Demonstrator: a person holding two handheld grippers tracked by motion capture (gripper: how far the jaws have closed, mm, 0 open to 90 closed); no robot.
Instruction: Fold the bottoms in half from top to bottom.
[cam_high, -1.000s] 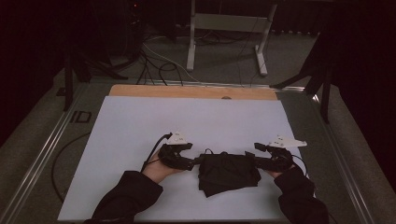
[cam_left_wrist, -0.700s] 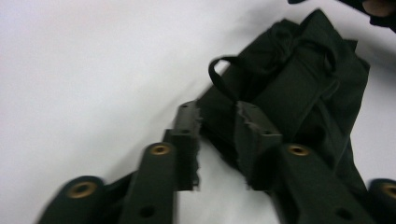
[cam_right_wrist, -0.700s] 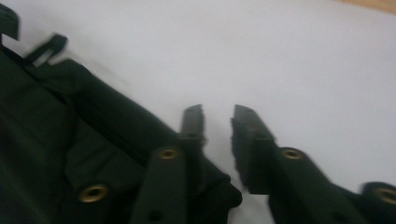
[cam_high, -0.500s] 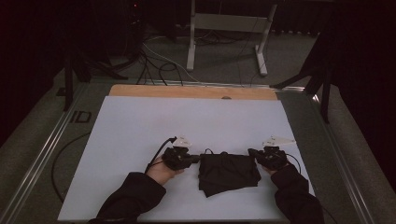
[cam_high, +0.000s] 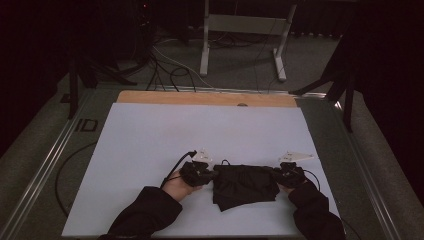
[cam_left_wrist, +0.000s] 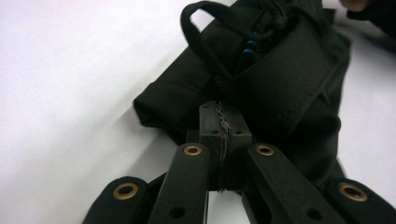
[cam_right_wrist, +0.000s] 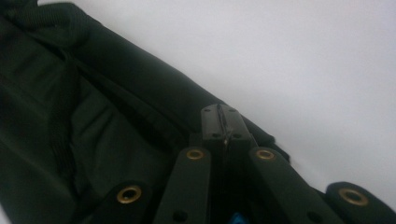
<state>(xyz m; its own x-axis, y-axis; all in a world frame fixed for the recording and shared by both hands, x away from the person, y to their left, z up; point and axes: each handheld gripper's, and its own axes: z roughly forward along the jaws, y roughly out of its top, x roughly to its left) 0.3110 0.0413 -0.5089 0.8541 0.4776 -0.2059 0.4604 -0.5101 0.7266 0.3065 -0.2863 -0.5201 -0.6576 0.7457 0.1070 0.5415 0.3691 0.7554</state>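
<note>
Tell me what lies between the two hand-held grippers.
The black garment spans the gap in the high view, left hand-held gripper at one edge, right hand-held gripper at the other.

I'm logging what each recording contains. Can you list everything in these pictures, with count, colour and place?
Garment: one, black, folded, on the near part of the sheet between the two claws; a cord loop with small blue beads shows in the left gripper view.
Sheet: one, white, covering most of the table.
Table: one, wooden strip showing along the sheet's far edge.
Stand: one, pale metal frame, on the floor beyond the table.
Floor cables: several, dark, beyond the table's far left corner.
Left claw: one, black, jaws closed at the garment's left edge.
Right claw: one, black, jaws closed at the garment's right edge.
Sleeves: two, black, entering from the near edge.
</note>
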